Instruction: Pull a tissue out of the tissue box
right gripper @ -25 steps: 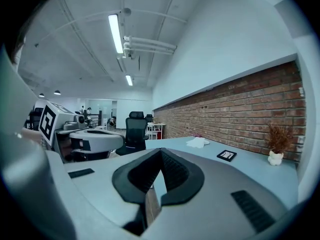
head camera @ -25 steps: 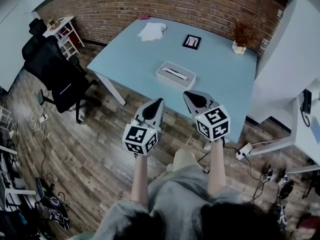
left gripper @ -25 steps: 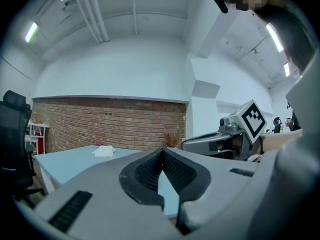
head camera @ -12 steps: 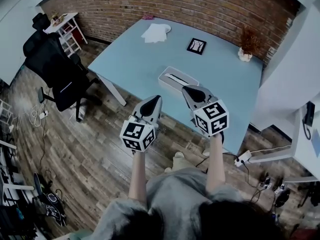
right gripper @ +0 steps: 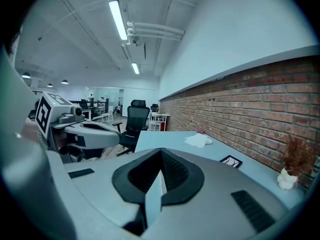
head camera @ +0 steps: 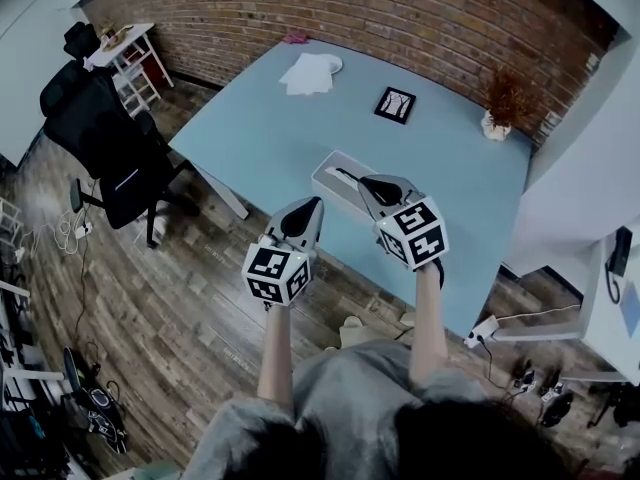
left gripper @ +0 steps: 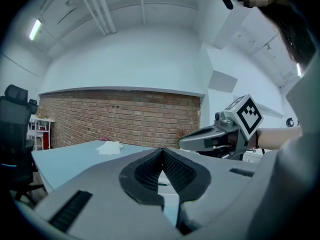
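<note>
Both grippers' jaws are sitting together, empty. The tissue box [head camera: 332,173] is lying near the front edge of the table [head camera: 260,128], the right gripper [head camera: 365,182] hovering over it, the left gripper [head camera: 316,204] just beside, open tabletop beyond

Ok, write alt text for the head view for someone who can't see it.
Seen from above, a person holds the left tongs and right tongs, both shut and empty, toward a white tissue box near the front edge of a light blue table. A brick wall stands behind, an office chair at left.
</note>
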Motion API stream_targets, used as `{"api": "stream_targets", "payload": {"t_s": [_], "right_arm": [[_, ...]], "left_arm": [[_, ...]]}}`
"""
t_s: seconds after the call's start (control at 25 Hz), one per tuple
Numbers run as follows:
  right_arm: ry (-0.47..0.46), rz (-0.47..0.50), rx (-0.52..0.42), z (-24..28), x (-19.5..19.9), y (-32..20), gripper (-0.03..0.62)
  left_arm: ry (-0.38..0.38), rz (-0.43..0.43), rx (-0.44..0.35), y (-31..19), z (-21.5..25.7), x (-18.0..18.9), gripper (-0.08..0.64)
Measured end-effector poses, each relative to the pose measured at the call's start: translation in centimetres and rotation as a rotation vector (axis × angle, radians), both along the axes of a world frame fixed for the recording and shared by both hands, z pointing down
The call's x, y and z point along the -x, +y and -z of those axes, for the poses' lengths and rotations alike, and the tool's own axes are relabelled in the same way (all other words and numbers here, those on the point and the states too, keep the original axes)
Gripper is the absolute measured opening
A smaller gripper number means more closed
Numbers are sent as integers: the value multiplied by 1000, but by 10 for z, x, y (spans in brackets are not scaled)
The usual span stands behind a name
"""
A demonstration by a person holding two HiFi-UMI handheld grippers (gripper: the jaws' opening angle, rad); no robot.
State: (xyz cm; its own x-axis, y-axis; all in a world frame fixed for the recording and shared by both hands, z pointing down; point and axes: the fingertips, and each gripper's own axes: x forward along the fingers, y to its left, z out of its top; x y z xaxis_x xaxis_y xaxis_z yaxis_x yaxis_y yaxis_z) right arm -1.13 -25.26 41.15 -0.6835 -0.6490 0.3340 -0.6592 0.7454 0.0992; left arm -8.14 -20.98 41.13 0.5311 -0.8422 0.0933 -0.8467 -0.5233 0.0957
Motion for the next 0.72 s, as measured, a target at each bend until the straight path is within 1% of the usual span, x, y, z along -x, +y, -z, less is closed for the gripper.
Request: {"api": "stream_targets", "payload": {"t_s": [0.2,0.4,0.52,0.64,0.72], "right_arm": [[36,22,32,-20,1,-17,-2],[54,12,77,-40,2,-30,-2],[85,8,117,-53,3,-39,-2],[130,-27,150,-67,1,-51,-1],[164,-29,176,-77,3,-56,-2]], "left_arm": [[14,15,41,-16,-17,-2,3],[13,4,94,-25,-37,0,3],[10,3,120,-35,-44,4,3],[11,-3,144,-45,-51,7,3],[14,-6,157,-51,-56,9,3]]}}
